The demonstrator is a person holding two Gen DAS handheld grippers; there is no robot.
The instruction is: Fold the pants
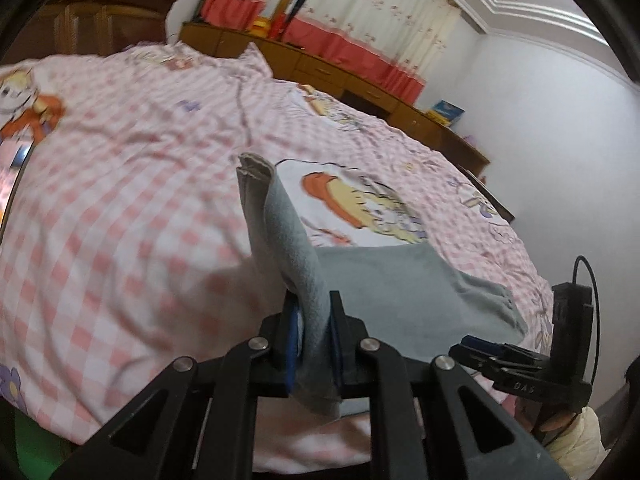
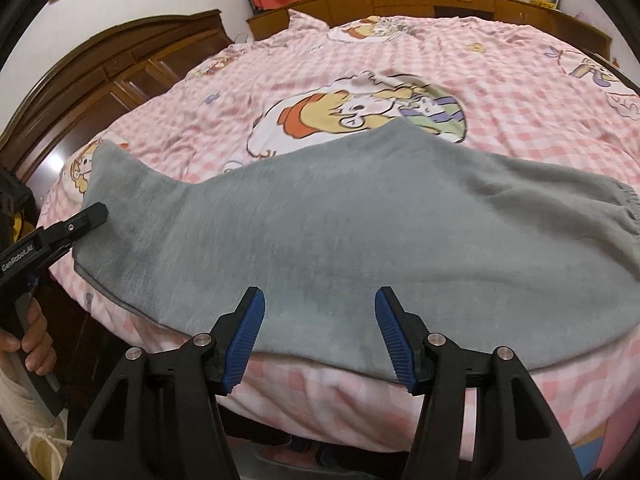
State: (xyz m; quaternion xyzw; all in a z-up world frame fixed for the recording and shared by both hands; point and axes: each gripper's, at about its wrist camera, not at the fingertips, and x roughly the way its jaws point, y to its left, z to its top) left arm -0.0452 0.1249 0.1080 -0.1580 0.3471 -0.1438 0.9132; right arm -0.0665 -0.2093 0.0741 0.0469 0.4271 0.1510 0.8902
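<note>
Grey fleece pants (image 2: 340, 232) lie flat across the near side of the bed, legs stacked, the elastic waistband (image 2: 624, 204) at the right and the leg end at the left. My left gripper (image 1: 314, 320) is shut on the leg end of the pants (image 1: 280, 224), which stands up between its jaws; it also shows in the right wrist view (image 2: 94, 216) at the left edge of the pants. My right gripper (image 2: 320, 312) is open and empty, hovering over the near edge of the pants; it also shows in the left wrist view (image 1: 480, 350).
The bed has a pink checked cover (image 2: 480, 92) with cartoon prints. A dark wooden headboard (image 2: 120, 64) stands at the left. A low wooden cabinet (image 2: 400, 0) with curtains above runs along the far wall.
</note>
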